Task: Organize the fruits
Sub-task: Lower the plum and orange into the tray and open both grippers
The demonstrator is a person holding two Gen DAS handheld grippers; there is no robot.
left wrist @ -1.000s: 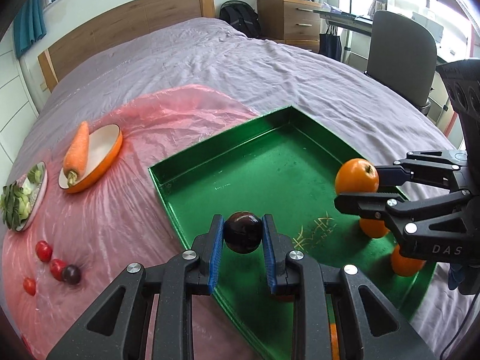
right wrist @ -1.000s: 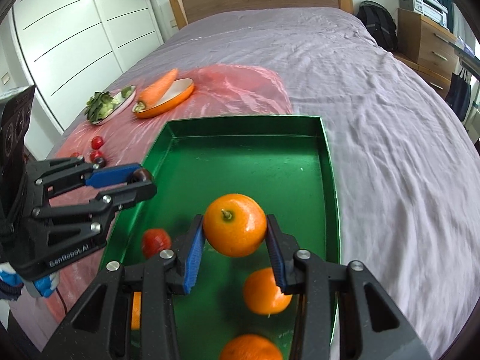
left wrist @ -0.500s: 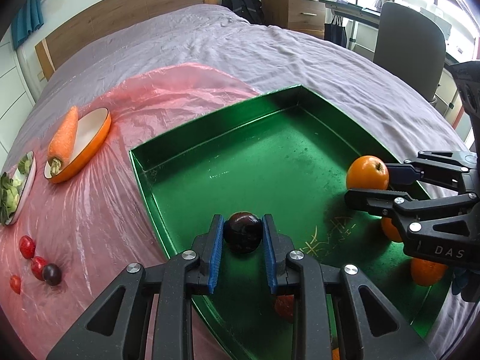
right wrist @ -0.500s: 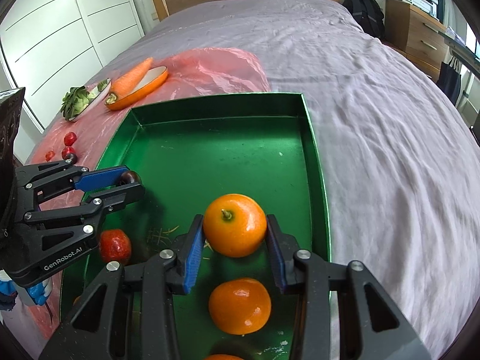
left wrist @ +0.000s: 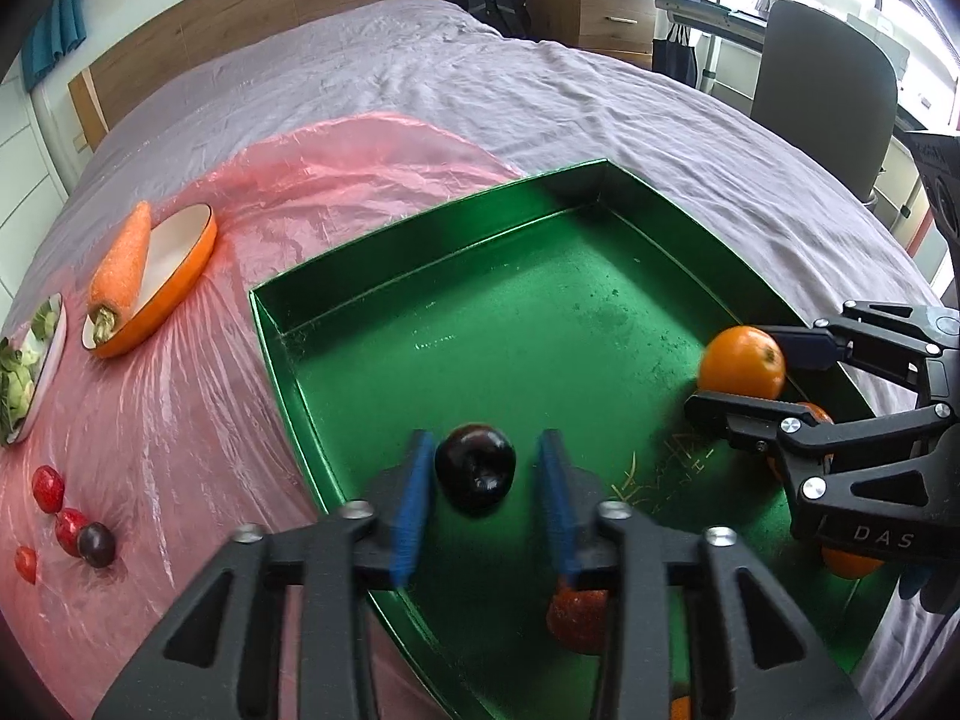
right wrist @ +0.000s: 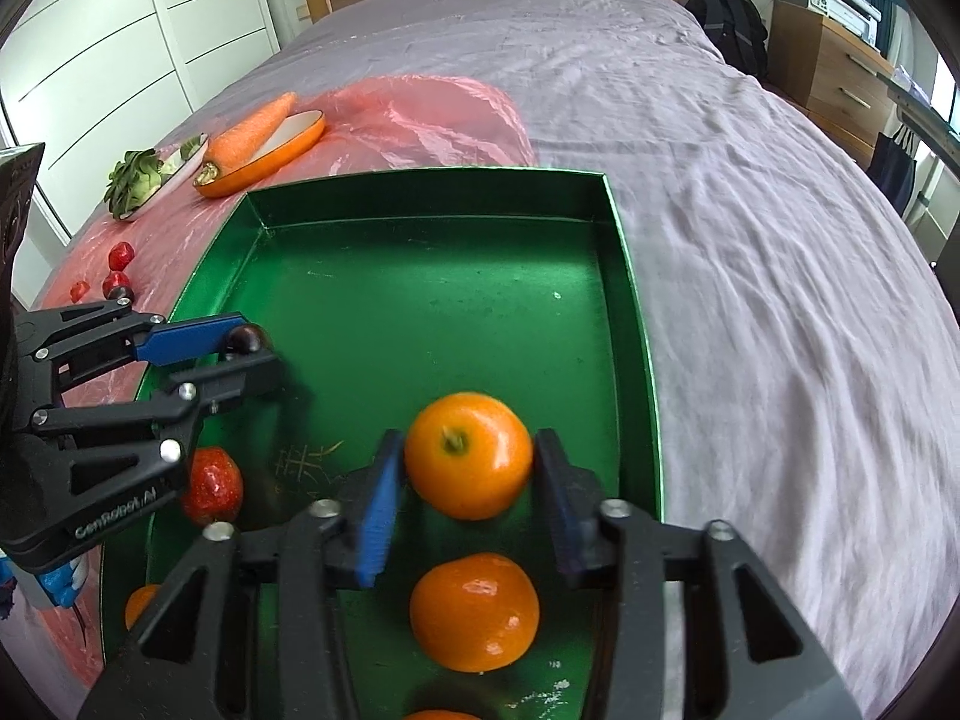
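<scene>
Over the green tray (left wrist: 456, 252) on the bed, both grippers are letting go of fruit: this reads as the release step of a placement. The left gripper (left wrist: 483, 480) has just been opening, its blue pads now clear of the dark plum (left wrist: 475, 467) that sits between them near the tray's left wall. The right gripper (right wrist: 462, 483) has also just been opening and stands wide, with the orange (right wrist: 468, 455) loose between its jaws by the right wall. Whether either fruit already rests on the tray floor I cannot tell, so the next move, I would judge, calls for lifting both grippers straight up and clear without nudging these round fruits into a roll, then going for what is left. Inside the tray there is also a second orange (right wrist: 474, 611) just behind the first, a red strawberry (right wrist: 211, 485) near the left gripper, and more orange fruit at the near edge. Outside, on the pink sheet (left wrist: 198, 396), a few small red and dark fruits (left wrist: 66, 525) lie loose; a carrot (left wrist: 123, 267) rests across an orange dish (left wrist: 180, 276), and greens (right wrist: 135, 180) fill a plate beside it.
</scene>
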